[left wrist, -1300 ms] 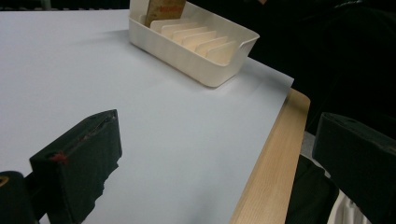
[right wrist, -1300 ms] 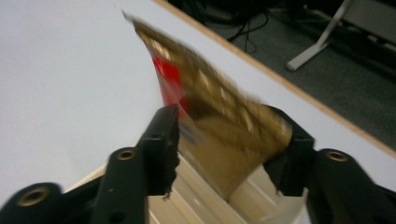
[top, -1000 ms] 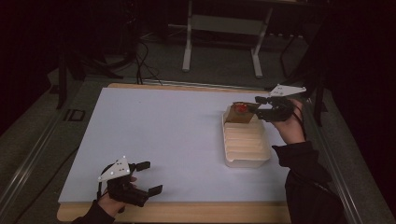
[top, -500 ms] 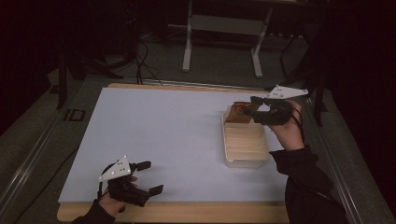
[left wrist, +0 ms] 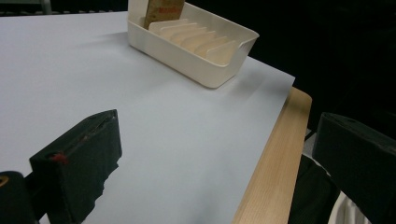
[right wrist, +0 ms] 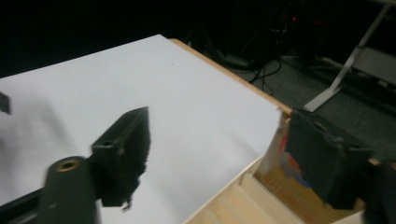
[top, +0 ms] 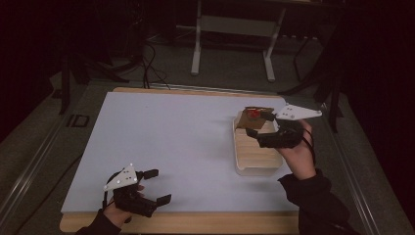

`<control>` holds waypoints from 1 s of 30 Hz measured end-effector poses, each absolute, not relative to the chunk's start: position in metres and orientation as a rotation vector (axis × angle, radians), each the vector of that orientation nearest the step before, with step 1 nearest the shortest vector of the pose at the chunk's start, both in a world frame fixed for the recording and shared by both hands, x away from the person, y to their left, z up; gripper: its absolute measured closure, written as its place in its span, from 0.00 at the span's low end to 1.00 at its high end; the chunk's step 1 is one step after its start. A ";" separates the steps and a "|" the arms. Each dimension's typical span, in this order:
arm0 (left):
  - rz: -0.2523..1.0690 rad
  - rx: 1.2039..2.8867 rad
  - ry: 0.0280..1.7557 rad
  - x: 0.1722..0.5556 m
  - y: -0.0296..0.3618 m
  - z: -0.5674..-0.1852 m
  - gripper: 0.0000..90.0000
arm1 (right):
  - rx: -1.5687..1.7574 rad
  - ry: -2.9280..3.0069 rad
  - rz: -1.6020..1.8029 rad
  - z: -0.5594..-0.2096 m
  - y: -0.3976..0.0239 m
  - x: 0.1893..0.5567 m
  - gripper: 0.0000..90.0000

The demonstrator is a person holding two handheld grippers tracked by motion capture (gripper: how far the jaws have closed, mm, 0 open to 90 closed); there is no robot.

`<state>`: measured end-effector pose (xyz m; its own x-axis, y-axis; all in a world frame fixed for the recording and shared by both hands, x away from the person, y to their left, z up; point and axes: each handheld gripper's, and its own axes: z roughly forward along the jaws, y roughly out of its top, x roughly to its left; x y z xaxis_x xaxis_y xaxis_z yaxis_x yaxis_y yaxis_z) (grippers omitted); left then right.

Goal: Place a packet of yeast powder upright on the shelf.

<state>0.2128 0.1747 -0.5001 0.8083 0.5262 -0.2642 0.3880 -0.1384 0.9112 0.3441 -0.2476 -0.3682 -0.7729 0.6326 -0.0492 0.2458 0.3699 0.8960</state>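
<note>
A cream slotted tray (top: 256, 170) lies on the right side of the white-covered table (top: 176, 142). A brown packet (top: 253, 114) with a red mark stands upright in the tray's far end. My right gripper (top: 257, 125) hovers over the tray just short of the packet. Its jaws have just been opening and stand wide apart with nothing between them. In the right gripper view the right gripper (right wrist: 224, 154) frames the table, and the packet (right wrist: 276, 181) sits beside its right jaw. My left gripper (top: 158, 186) rests open near the front left edge. The left gripper view looks past the left gripper (left wrist: 215, 163) to the tray (left wrist: 187, 56) and packet (left wrist: 161, 9).
The table's wooden border (top: 195, 223) runs along the front, and its right edge (left wrist: 275, 154) drops to dark floor. Behind the table stand a metal frame (top: 232, 29) and loose cables (top: 151, 58).
My right gripper has drawn back from the packet toward the person and its jaws have spread. The packet stays standing in the tray's far end. The left gripper has not moved.
</note>
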 end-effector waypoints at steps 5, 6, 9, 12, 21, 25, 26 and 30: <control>0.141 1.759 0.703 0.213 0.174 -0.500 0.02 | 0.739 2.246 1.378 -0.371 -0.239 0.323 0.16; 0.141 1.759 0.703 0.213 0.174 -0.500 0.02 | 0.740 2.249 1.388 -0.371 -0.238 0.320 0.16; 0.140 1.760 0.702 0.213 0.174 -0.500 0.02 | 0.727 2.261 1.397 -0.374 -0.235 0.310 0.15; 0.138 1.757 0.701 0.214 0.173 -0.500 0.02 | 0.719 2.270 1.412 -0.376 -0.232 0.305 0.15; 0.136 1.756 0.698 0.214 0.173 -0.499 0.02 | 0.695 2.325 1.426 -0.400 -0.221 0.281 0.12; 0.138 1.760 0.690 0.213 0.173 -0.499 0.02 | 0.672 2.341 1.422 -0.410 -0.219 0.274 0.12; 0.138 1.760 0.690 0.213 0.173 -0.499 0.02 | 0.672 2.341 1.422 -0.410 -0.219 0.274 0.12; 0.136 1.764 0.685 0.213 0.172 -0.499 0.02 | 0.694 2.332 1.468 -0.421 -0.221 0.264 0.13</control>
<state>0.2126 0.1722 -0.4993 0.8209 0.5116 -0.2539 0.3754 -0.1483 0.9149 0.2644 -0.2213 -0.4207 -0.8387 0.5447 0.0044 0.2392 0.3611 0.9013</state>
